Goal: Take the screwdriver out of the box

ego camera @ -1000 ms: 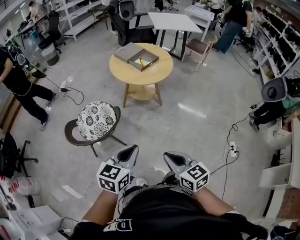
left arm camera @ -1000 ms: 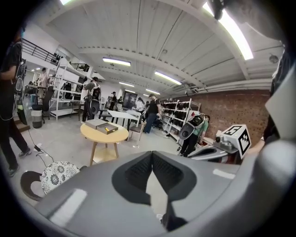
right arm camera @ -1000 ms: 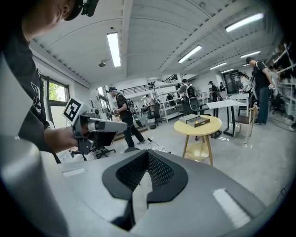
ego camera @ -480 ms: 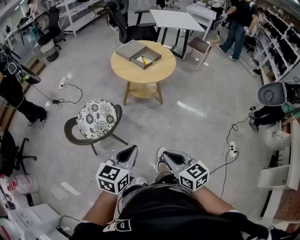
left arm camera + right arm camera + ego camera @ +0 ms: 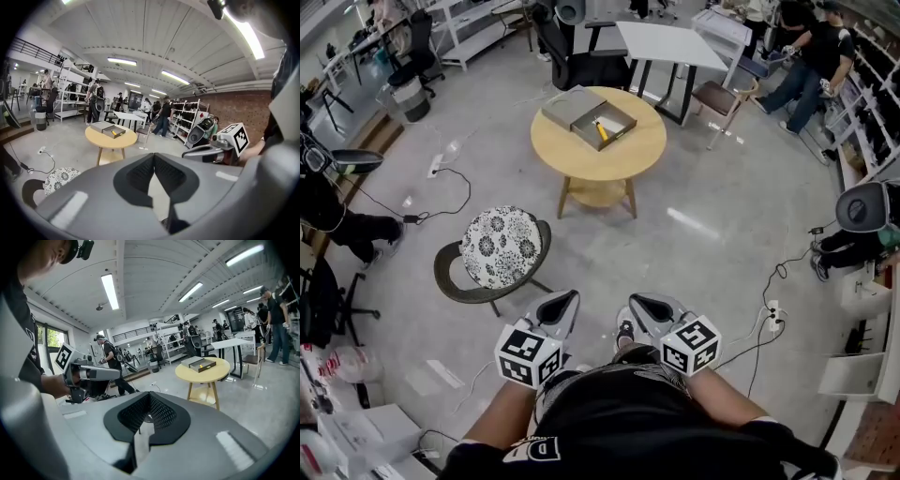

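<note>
An open grey box [image 5: 610,122] lies on a round wooden table [image 5: 598,150] far ahead, its lid [image 5: 572,105] beside it. The yellow-handled screwdriver [image 5: 601,130] lies inside the box. My left gripper [image 5: 561,306] and right gripper [image 5: 639,307] are held close to my body over the floor, far short of the table, both shut with nothing in them. In the left gripper view the table [image 5: 109,138] and the box [image 5: 115,132] sit beyond the shut jaws. The right gripper view shows the box [image 5: 202,364] on the table [image 5: 203,371] ahead to the right.
A low chair with a floral cushion [image 5: 500,246] stands on the floor between me and the table, to the left. A power strip with cables [image 5: 771,307] lies at the right. A white desk [image 5: 666,43] and a wooden chair [image 5: 722,97] stand behind the table. People stand around the room's edges.
The table and the floral chair have shifted lower in the head view as I walk toward them. Both grippers stay shut in front of my body.
</note>
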